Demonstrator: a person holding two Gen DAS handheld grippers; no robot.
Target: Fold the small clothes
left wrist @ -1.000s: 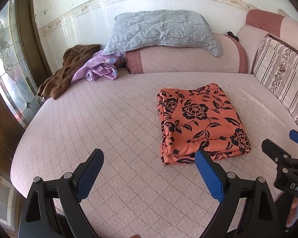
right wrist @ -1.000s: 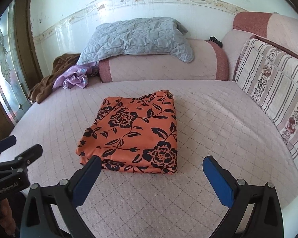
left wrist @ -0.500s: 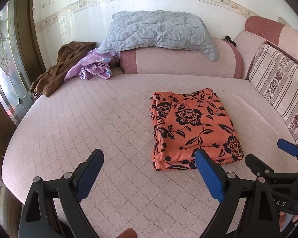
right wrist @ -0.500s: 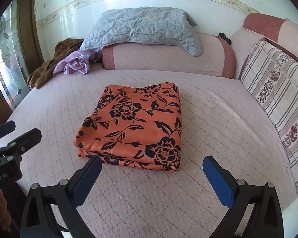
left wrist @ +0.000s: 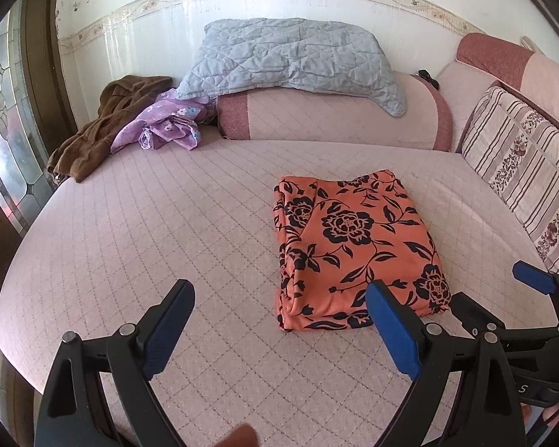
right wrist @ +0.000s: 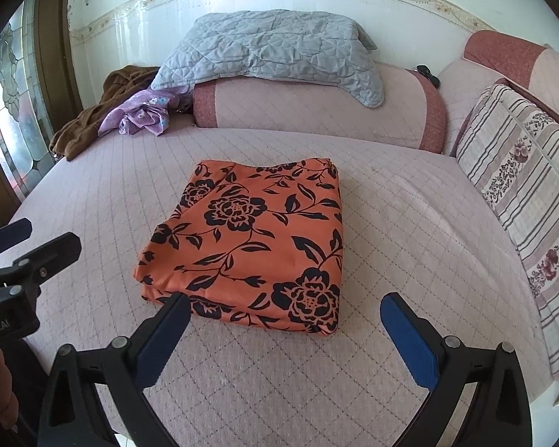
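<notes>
An orange cloth with black flowers lies folded in a flat rectangle on the pink quilted bed; it also shows in the right wrist view. My left gripper is open and empty, hovering above the bed's near edge, left of the cloth's near corner. My right gripper is open and empty, just in front of the cloth's near edge. Each gripper shows at the edge of the other's view: the right gripper and the left gripper.
A purple garment and a brown garment lie crumpled at the bed's far left. A grey quilted pillow rests on a pink bolster. A striped cushion lines the right side. A stained-glass door stands left.
Both grippers have pulled back and risen from the folded cloth, which now looks smaller and farther. The cloth itself has not moved. Both stay open.
</notes>
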